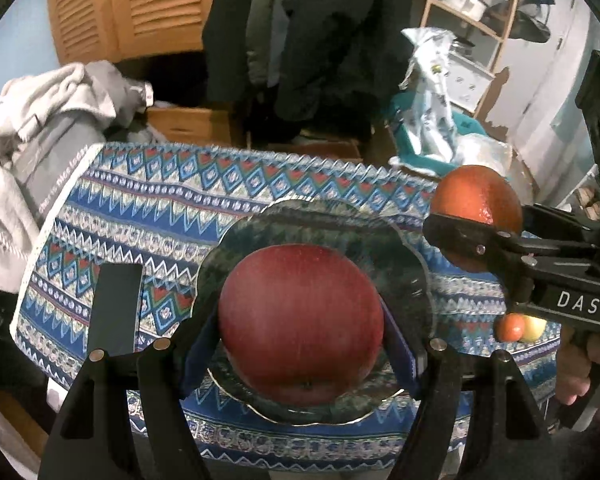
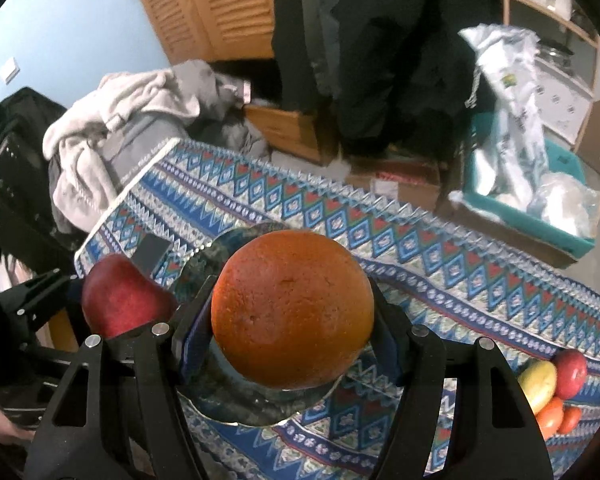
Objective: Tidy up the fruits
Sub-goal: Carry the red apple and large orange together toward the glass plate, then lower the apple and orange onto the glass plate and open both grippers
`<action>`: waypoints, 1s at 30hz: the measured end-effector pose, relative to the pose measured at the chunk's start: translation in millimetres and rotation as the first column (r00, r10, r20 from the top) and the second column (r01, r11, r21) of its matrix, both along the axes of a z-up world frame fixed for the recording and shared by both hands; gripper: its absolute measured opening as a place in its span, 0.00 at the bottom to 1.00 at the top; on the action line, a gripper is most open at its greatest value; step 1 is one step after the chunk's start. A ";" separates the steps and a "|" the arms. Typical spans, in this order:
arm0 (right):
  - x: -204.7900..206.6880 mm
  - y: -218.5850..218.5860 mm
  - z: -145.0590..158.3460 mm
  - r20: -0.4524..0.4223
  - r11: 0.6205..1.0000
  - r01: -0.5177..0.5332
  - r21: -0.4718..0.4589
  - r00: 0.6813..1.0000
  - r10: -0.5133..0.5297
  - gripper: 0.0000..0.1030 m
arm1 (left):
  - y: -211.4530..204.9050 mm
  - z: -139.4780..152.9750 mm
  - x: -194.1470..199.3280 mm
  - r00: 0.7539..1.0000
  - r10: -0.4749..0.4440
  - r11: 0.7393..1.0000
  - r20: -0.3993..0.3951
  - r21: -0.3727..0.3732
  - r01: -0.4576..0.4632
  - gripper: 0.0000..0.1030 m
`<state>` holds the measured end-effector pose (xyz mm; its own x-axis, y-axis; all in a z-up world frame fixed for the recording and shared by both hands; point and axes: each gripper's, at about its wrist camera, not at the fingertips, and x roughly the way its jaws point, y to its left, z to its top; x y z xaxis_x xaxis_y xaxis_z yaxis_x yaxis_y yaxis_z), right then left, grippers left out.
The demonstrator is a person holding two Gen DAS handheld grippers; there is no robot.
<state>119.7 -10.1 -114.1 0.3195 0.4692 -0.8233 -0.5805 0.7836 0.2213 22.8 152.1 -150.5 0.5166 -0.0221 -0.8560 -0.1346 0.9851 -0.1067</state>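
Observation:
My left gripper [image 1: 300, 344] is shut on a big red apple [image 1: 300, 320], held above a dark green scalloped plate [image 1: 404, 264] on the patterned cloth. My right gripper [image 2: 288, 336] is shut on an orange [image 2: 292, 308], which hangs over the same plate [image 2: 236, 400]. In the left wrist view the orange [image 1: 480, 196] and the right gripper [image 1: 480, 232] show at the right, above the plate's right rim. In the right wrist view the apple [image 2: 124, 300] shows at the left. Several more fruits [image 2: 556, 388] lie in a pile at the table's right.
The table wears a blue, white and red patterned cloth [image 1: 148, 200]. A dark flat phone-like slab [image 1: 116, 308] lies left of the plate. Beyond the table are a heap of grey clothes [image 1: 40, 140], hanging dark coats [image 1: 308, 40] and a teal bin [image 2: 532, 200] with plastic bags.

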 end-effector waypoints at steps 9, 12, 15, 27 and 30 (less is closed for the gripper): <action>7.1 19.5 -51.4 -0.106 0.996 -0.052 -0.066 0.993 0.045 0.67 | 7.9 -38.7 5.9 0.997 0.007 1.000 -0.075 -0.008 -0.008 0.74; 5.1 21.9 -67.5 -0.134 0.993 -0.067 -0.096 0.989 0.054 0.67 | 9.4 -50.0 7.5 0.995 0.010 1.000 -0.098 -0.013 -0.012 0.74; 3.6 23.7 -80.7 -0.147 0.989 -0.081 -0.121 0.987 0.063 0.67 | 14.5 -63.4 8.0 0.991 0.028 0.998 -0.132 -0.046 -0.034 0.74; 0.8 22.3 -103.9 -0.181 0.983 -0.106 -0.151 0.980 0.078 0.67 | 11.0 -84.7 6.8 0.980 0.018 1.000 -0.197 -0.013 -0.021 0.74; -0.3 22.3 -105.5 -0.183 0.982 -0.113 -0.153 0.979 0.084 0.67 | 10.7 -90.7 7.4 0.975 0.017 1.000 -0.221 -0.010 -0.019 0.74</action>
